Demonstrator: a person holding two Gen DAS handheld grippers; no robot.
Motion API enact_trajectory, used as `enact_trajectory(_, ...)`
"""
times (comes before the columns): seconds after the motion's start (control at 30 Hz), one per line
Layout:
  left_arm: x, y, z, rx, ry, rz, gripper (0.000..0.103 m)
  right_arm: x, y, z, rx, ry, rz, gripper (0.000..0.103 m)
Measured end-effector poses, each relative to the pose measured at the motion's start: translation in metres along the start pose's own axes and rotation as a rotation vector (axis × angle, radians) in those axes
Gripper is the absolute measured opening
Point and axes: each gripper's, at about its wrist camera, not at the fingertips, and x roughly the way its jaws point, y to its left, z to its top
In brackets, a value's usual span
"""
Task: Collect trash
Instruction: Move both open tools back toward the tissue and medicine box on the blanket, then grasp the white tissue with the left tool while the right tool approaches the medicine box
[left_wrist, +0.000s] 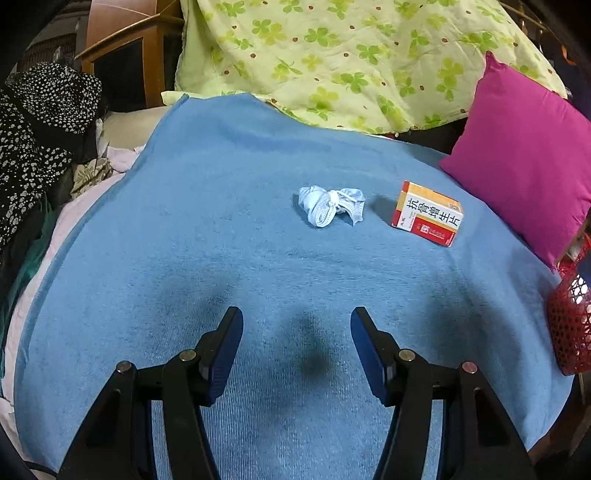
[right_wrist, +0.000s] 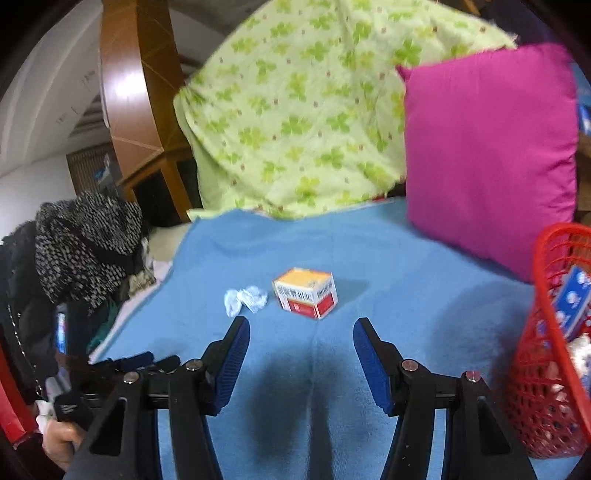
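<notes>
- Black-framed left gripper (left_wrist: 296, 319) with blue ribbed pads: jaws wide apart, nothing between them, poised above the blue terry blanket (left_wrist: 221, 258) at its near edge.
- Black-framed right gripper (right_wrist: 301, 328), same blue pads: jaws also wide, empty, over the same blanket a little further right.
- Straight ahead of both grippers, mid-blanket: one crumpled pale blue-white face mask with its ear loops tangled (left_wrist: 330, 206), and just to its right one small red, yellow and white cardboard medicine box (left_wrist: 427, 213). The two lie near each other but apart.
- Right edge of the bed, near side: one red plastic mesh basket (right_wrist: 535, 387), already holding a blue-and-white packet and some whitish crumpled bits; exact number inside cannot be told.
- Step in hand, as I judge it: between picks, lining up on the next piece. Two loose items remain on the blanket.
- Next move calls for: reaching forward and down over one item, closing squarely on it, then carrying it right to the basket. In the right wrist view the box sits almost centred ahead of the right gripper; the mask is the likelier one for the left.
- Mask is soft and bunched; a pinch on the bulk rather than a loop should hold better.
- Further out: one magenta square cushion (left_wrist: 524, 158) far right, one green clover-print quilt (left_wrist: 351, 62) at the far end, dark spotted clothing (left_wrist: 40, 136) heaped left.
</notes>
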Motion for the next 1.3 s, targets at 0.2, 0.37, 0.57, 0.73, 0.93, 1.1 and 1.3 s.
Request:
enact_trajectory(0.2,0.013,0.001,0.011,0.027,0.009,0.01,0.061,0.045,-0.019,0.011,0.077,0.076,0.025,0.062)
enact_trajectory(0.37,0.034,0.004,0.028,0.054,-0.012,0.054,0.061,0.085,-0.026,0.02,0.078,0.12,0.03,0.062)
enact_trajectory(0.57,0.06,0.012,0.054,0.023,-0.039,0.027,0.061,0.121,-0.032,0.028,0.065,0.136,0.046,0.062)
enact_trajectory(0.73,0.077,0.01,0.074,0.006,-0.077,-0.025,0.061,0.15,-0.034,0.035,0.059,0.135,0.07,0.063)
enact_trajectory(0.93,0.109,0.006,0.092,-0.011,-0.059,-0.124,0.063,0.173,-0.037,0.041,0.083,0.129,0.123,0.072)
enact_trajectory(1.1,0.125,0.002,0.1,-0.015,-0.026,-0.229,0.064,0.188,-0.042,0.041,0.083,0.149,0.148,0.072)
enact_trajectory(1.3,0.141,0.002,0.1,-0.018,0.05,-0.304,0.064,0.204,-0.03,0.037,0.014,0.206,0.212,0.072)
